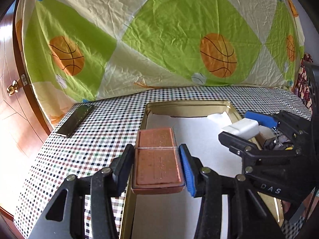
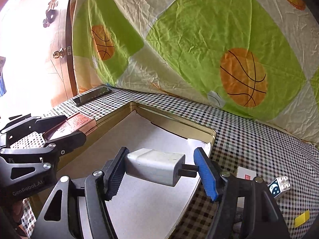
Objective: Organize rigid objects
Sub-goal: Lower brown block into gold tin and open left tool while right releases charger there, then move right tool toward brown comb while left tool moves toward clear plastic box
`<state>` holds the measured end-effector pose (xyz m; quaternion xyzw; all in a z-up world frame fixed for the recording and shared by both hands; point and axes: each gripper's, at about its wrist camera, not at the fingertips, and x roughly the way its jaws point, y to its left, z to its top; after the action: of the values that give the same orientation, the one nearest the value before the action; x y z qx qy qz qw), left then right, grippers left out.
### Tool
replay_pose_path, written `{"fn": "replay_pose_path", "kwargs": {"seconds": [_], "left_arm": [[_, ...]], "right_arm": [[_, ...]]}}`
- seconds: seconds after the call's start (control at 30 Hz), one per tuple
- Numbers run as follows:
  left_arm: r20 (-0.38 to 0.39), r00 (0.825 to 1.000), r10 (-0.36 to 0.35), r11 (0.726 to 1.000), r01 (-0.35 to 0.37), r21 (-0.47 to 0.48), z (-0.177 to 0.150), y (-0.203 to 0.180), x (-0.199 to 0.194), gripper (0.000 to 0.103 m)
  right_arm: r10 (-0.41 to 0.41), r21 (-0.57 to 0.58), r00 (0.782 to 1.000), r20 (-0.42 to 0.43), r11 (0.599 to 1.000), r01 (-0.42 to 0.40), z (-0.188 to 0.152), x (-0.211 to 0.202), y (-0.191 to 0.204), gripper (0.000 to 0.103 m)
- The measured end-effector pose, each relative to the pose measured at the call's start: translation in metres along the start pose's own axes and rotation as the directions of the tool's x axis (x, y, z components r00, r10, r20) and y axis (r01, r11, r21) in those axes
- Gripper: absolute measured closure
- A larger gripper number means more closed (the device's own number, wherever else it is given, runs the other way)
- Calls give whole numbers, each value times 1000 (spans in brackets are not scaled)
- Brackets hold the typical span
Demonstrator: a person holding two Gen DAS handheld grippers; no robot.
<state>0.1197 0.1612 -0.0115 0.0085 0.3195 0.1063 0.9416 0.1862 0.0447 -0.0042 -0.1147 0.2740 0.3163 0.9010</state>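
Note:
My left gripper [image 1: 157, 159] is shut on a copper-coloured flip lighter [image 1: 156, 159] and holds it over the left edge of a gold tin tray [image 1: 191, 104] lined with white paper. My right gripper [image 2: 160, 165] is shut on a white plug charger [image 2: 155, 166], gripped between its body and its black prongs, above the tray [image 2: 175, 124]. In the left wrist view the right gripper [image 1: 242, 128] with the charger [image 1: 240, 128] hangs over the tray's right side. In the right wrist view the left gripper [image 2: 65, 126] with the lighter [image 2: 76, 124] is at the tray's left rim.
A dark phone [image 1: 75, 120] lies on the checked tablecloth at the far left, also in the right wrist view [image 2: 91, 96]. A toy brick [image 2: 279, 186], a small white card [image 2: 246, 174] and a yellow piece [image 2: 302, 218] lie right of the tray. A basketball-print sheet [image 1: 159, 35] hangs behind. A wooden door [image 1: 12, 99] is at the left.

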Motion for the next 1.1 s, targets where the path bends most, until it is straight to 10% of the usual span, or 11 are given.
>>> {"fn": "replay_pose_path", "kwargs": {"seconds": [0.33, 0.57, 1.1], "left_arm": [[-42, 999, 22, 1000, -22, 9, 5, 1, 13, 56], [31, 999, 17, 998, -16, -58, 0, 9, -9, 18], [213, 962, -170, 985, 174, 2, -48, -96, -85, 3]], "right_arm": [[6, -35, 1000, -13, 999, -6, 7, 6, 5, 27], [-21, -4, 1000, 19, 1000, 21, -2, -23, -10, 19], [-260, 266, 964, 59, 935, 236, -125, -169, -129, 19]]}}
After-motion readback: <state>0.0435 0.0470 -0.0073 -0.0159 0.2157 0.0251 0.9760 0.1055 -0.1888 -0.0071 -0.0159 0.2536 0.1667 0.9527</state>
